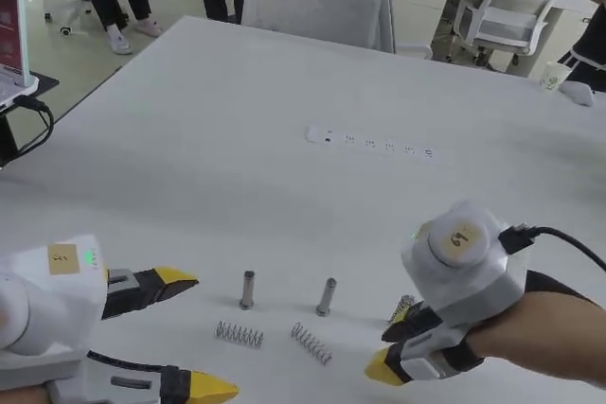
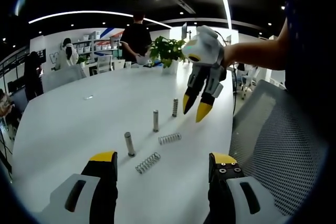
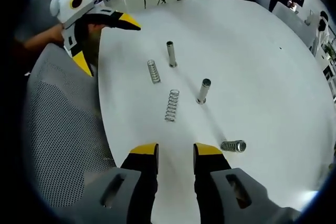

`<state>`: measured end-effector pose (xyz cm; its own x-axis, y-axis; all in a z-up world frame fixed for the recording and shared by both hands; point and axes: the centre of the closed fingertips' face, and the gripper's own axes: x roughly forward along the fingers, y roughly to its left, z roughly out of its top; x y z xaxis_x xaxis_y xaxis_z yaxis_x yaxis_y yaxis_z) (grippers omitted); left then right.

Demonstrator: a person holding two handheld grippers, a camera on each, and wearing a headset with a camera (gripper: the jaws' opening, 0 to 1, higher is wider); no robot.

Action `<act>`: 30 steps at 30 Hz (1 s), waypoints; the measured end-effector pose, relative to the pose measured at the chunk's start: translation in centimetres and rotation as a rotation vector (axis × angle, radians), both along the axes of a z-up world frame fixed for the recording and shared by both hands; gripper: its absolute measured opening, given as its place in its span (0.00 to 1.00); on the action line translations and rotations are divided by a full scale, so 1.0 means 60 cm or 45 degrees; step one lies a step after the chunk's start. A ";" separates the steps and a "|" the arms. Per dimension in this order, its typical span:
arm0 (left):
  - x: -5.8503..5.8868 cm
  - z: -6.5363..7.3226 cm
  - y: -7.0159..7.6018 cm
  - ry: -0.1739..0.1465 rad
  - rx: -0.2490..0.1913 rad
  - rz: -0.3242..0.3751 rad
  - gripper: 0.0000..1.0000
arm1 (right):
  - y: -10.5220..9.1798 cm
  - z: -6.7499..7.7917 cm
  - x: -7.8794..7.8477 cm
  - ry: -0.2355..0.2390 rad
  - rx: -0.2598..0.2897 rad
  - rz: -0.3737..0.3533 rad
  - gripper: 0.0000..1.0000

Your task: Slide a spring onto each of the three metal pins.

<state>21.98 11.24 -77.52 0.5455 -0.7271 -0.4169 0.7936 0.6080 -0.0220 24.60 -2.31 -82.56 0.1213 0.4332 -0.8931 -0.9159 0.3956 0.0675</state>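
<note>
Head view: on the white surface (image 1: 189, 139) the left pin (image 1: 247, 289) and the middle pin (image 1: 327, 296) stand upright and bare. The third pin (image 1: 404, 309), at lower right, wears a spring and sits just beside the right hand-held gripper (image 1: 384, 352), whose jaws are slightly parted and empty. Below the pins lie the left spring (image 1: 239, 334) and the right spring (image 1: 311, 342), apart from each other. The left hand-held gripper (image 1: 204, 334), at lower left, is spread wide and holds nothing. A power strip (image 1: 369, 144) lies higher in the frame. Left gripper view: its own wide jaws frame the left spring (image 2: 147, 162), with the right spring (image 2: 169, 138) and the pins above, and the right hand-held gripper (image 2: 194, 109) hanging beside the third pin (image 2: 175, 107). Right gripper view: the third pin (image 3: 233, 146) lies just right of the parted jaws. The right spring (image 3: 172, 105) is above them, and a mesh chair (image 3: 63, 129) is at left.
</note>
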 end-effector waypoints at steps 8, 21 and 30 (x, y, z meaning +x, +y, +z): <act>0.000 0.001 -0.001 -0.003 -0.004 -0.002 0.67 | 0.046 -0.013 0.001 -0.006 0.020 0.044 0.24; 0.005 0.000 0.004 -0.001 -0.021 0.011 0.66 | 0.074 -0.052 0.014 -0.005 -0.023 0.055 0.22; 0.004 -0.003 0.005 0.002 -0.023 0.009 0.65 | 0.074 -0.059 0.018 -0.022 -0.057 0.079 0.18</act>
